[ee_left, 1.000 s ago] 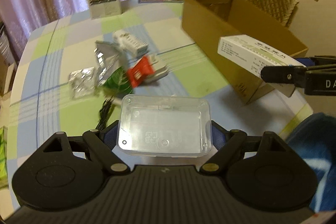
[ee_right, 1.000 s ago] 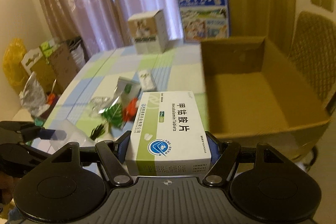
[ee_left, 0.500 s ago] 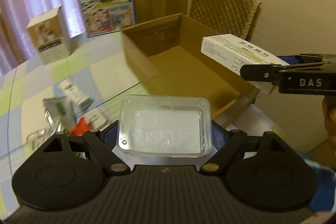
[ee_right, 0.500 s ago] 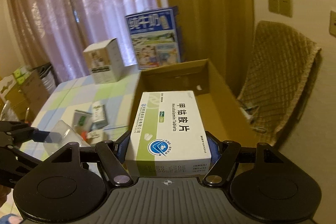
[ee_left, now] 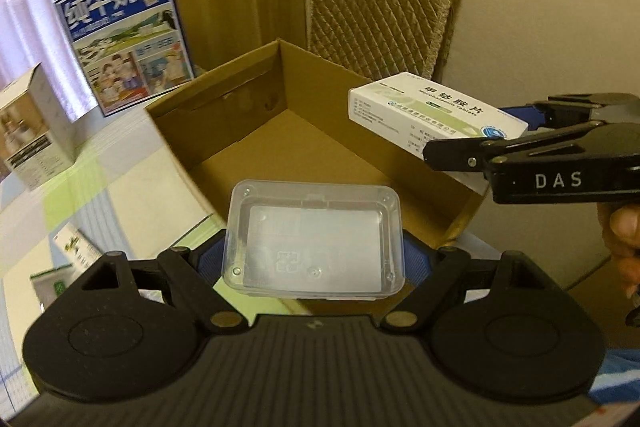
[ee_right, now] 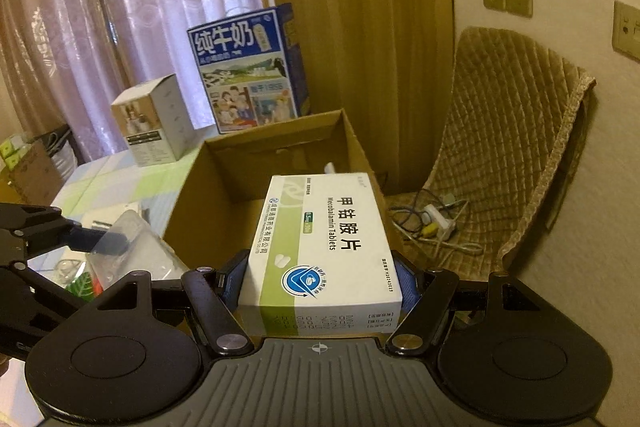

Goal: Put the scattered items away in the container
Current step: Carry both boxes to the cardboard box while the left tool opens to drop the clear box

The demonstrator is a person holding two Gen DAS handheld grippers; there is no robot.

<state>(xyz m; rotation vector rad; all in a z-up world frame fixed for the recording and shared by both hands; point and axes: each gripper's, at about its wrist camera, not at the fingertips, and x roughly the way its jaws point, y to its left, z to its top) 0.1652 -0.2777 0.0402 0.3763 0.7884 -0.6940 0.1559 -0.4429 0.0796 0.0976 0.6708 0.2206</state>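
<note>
Left wrist view: the open brown cardboard box [ee_left: 280,131] is taken as the landmark, its floor bare where it can be seen. Above its right rim a white and green tablet carton [ee_left: 432,111] is pinched across its sides by the right gripper [ee_right: 320,279]. Just short of the box's near edge, a clear rectangular plastic case [ee_left: 314,239] is clamped between the blue pads of the left gripper [ee_left: 314,259]. Left of the box, a small white packet [ee_left: 76,247] is left lying on the checked tablecloth [ee_left: 132,187].

Both loads are judged to be bound for the same opening, so a collision above the box could be caused by a simultaneous approach. If the carton is released this near the rim, it may tip outward. The smooth case could slip from the pads, or be dropped short of the near wall
</note>
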